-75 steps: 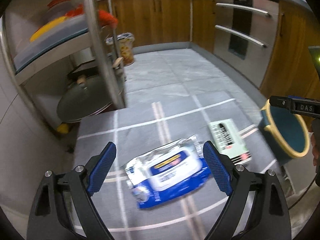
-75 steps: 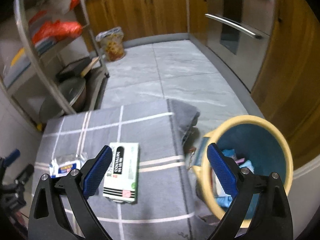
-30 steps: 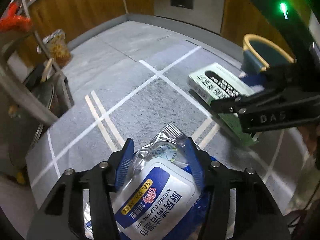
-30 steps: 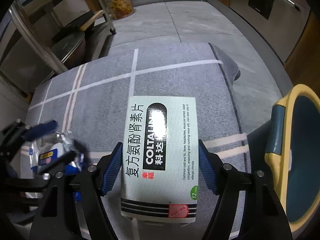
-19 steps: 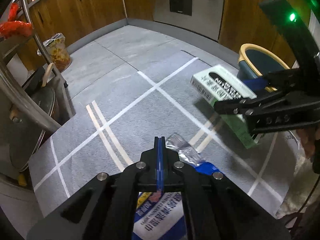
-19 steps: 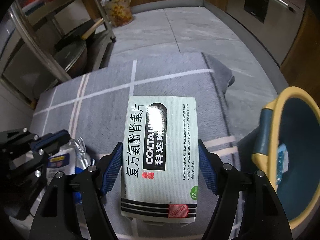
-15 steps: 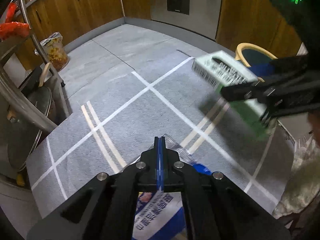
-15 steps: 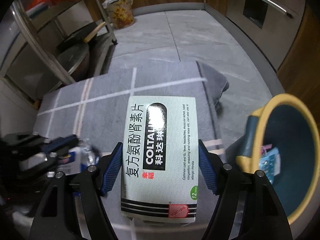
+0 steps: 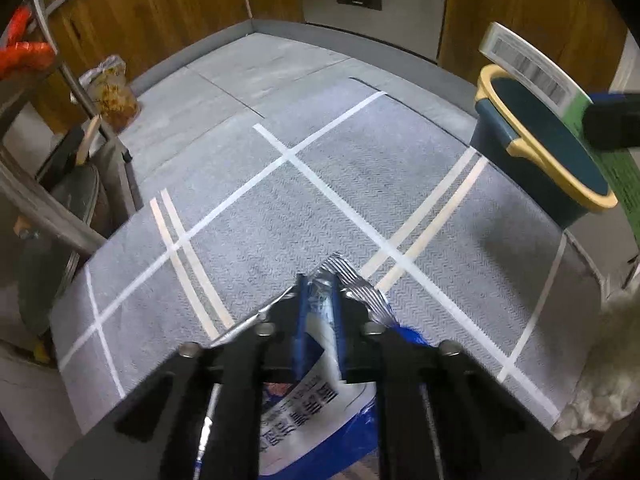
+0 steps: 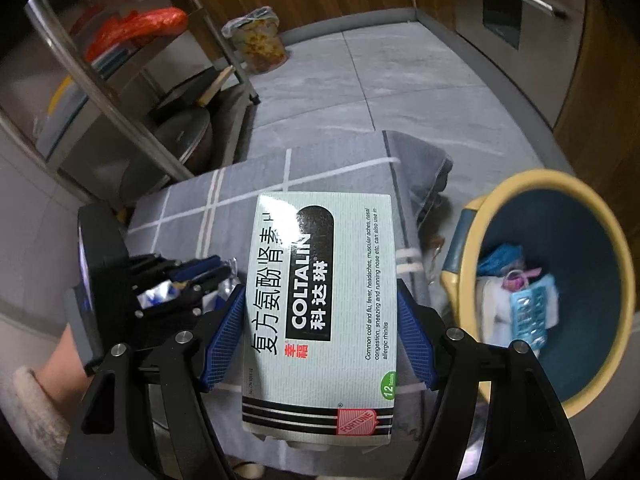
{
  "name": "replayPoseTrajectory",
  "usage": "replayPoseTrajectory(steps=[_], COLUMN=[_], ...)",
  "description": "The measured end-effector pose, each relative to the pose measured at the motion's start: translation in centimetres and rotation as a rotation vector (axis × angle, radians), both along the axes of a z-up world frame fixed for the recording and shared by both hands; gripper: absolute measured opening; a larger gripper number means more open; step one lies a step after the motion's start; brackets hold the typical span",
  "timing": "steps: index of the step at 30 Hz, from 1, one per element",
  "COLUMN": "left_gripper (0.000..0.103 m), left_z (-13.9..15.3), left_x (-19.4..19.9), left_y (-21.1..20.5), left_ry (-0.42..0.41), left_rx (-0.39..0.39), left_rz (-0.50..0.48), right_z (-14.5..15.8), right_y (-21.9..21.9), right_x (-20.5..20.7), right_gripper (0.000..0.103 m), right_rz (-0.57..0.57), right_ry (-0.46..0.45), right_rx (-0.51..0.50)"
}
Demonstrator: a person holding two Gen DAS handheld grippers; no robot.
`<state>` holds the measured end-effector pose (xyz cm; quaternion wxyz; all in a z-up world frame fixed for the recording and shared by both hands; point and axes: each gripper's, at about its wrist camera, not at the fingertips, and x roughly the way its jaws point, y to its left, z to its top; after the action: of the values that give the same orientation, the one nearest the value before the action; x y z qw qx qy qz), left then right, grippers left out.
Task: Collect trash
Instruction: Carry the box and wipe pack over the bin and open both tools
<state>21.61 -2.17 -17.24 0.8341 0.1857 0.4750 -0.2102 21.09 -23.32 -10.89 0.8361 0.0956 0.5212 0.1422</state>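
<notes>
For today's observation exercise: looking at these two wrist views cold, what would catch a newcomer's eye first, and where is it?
First, the pale green Coltalin medicine box, clamped in the right gripper and filling the middle of its view. To its right stands the yellow-rimmed teal bin, already holding trash. In the left view, the left gripper pinches a blue wipes packet above the grey striped cloth.

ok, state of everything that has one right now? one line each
left claw: shut on the wipes pack
wipes pack: pinched at its crimped end, crumpled
right claw: shut on the medicine box
medicine box: closed, held by its long sides, label up
bin: upright, no lid, some trash already inside
grey cloth: spread flat, one corner hanging off the edge
</notes>
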Motion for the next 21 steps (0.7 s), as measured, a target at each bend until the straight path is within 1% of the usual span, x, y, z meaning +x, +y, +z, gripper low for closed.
replayPoseTrajectory(steps=[3,6,7,9,10,11,12,13,14,15,16,17,18,20,21], left_gripper=[0.000,0.000,0.000,0.000,0.001,0.004,0.017,0.036,0.044,0.048,0.048,0.048,0.050,0.051,0.051], left_z=[0.7,1.4,1.7,1.7,1.6,1.4,1.2,0.9,0.8,0.8,0.8,0.7,0.7,0.2,-0.2], left_x=[-0.4,-0.9,-1.0,-1.0,-1.1,-1.3,-1.3,-1.4,-1.6,-1.9,-2.4,-2.9,-3.5,-5.3,-6.4], left_y=[-0.3,-0.6,-0.7,-0.8,-1.0,-1.0,-1.0,-1.0,-1.0,-0.9,-0.9,-1.0,-1.2,-1.9,-2.4], left_ry=[-0.005,-0.028,-0.026,0.009,0.021,0.020,0.024,0.038,0.037,0.031,0.034,0.021,0.000,-0.016,-0.037], left_rx=[-0.031,-0.024,-0.039,-0.056,-0.053,-0.048,-0.038,-0.029,-0.026,-0.025,-0.035,-0.026,-0.004,0.017,0.058], left_rz=[-0.019,-0.026,-0.033,-0.044,-0.053,-0.056,-0.049,-0.026,-0.010,0.016,0.038,0.055,0.080,0.076,0.062], right_z=[0.3,0.6,0.7,0.8,0.7,0.6,0.6,0.7,0.7,0.7,0.7,0.7,0.7,0.7,0.8], right_y=[-0.3,-0.8,-0.9,-1.0,-1.1,-1.2,-1.3,-1.3,-1.4,-1.4,-1.4,-1.4,-1.4,-1.2,-1.0], right_x=[0.2,0.2,0.1,0.0,0.0,0.0,0.1,0.1,0.1,0.2,0.3,0.4,0.4,0.5,0.4], right_gripper=[0.072,0.072,0.072,0.072,0.072,0.072,0.072,0.072,0.072,0.072,0.072,0.072,0.072,0.072,0.072], right_rz=[-0.006,-0.018,-0.017,-0.011,-0.011,-0.014,-0.015,-0.016,-0.016,-0.015,-0.017,-0.020,-0.021,-0.020,-0.017], right_ry=[-0.018,-0.029,-0.036,-0.046,-0.043,-0.037,-0.035,-0.036,-0.040,-0.041,-0.041,-0.040,-0.039,-0.039,-0.040], right_rx=[-0.001,0.020,0.015,0.008,0.008,0.015,0.019,0.019,0.018,0.018,0.022,0.028,0.033,0.042,0.047])
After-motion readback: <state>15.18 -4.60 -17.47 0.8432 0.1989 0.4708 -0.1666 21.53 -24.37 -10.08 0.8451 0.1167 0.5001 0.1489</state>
